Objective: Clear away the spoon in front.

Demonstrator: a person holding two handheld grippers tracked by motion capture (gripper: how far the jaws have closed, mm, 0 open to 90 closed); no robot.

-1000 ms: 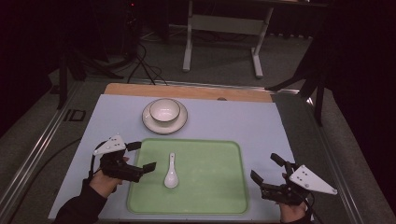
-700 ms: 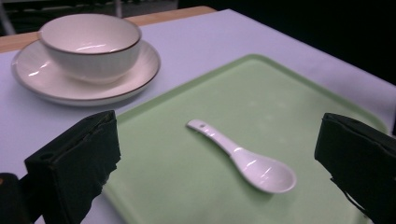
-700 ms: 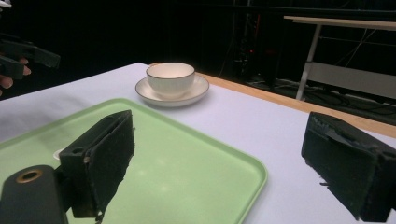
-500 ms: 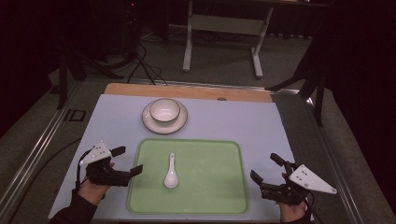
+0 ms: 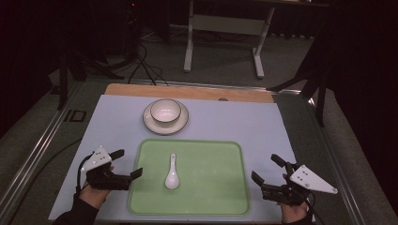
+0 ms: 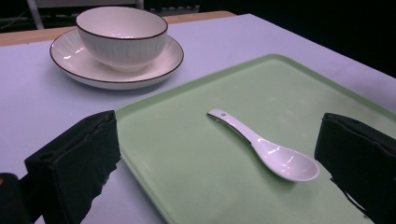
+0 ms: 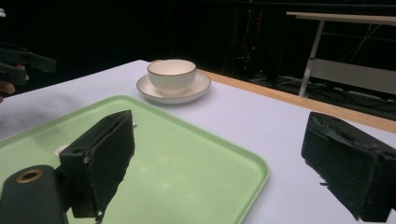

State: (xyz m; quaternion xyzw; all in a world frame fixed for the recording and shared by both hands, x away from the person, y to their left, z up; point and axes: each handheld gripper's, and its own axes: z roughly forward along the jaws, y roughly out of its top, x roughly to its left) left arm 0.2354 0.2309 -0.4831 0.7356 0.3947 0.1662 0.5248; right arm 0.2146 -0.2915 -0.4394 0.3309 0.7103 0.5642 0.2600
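Spoon mostly hidden behind right tongs

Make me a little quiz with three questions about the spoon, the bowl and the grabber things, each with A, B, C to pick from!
1. Where does the white spoon lie?
A. on the green tray
B. in the bowl
C. on the floor

2. How many bowls stand on the table?
A. three
B. one
C. none

3. How does the left gripper stand?
A. shut on the spoon
B. shut on the tray's rim
C. open, holding nothing

Right letters:
1 A: the spoon rests flat on the tray, bowl end toward the person.
2 B: a single white bowl sits on its saucer beyond the tray.
3 C: in the left gripper view its jaws stand wide apart with the spoon between them, untouched.
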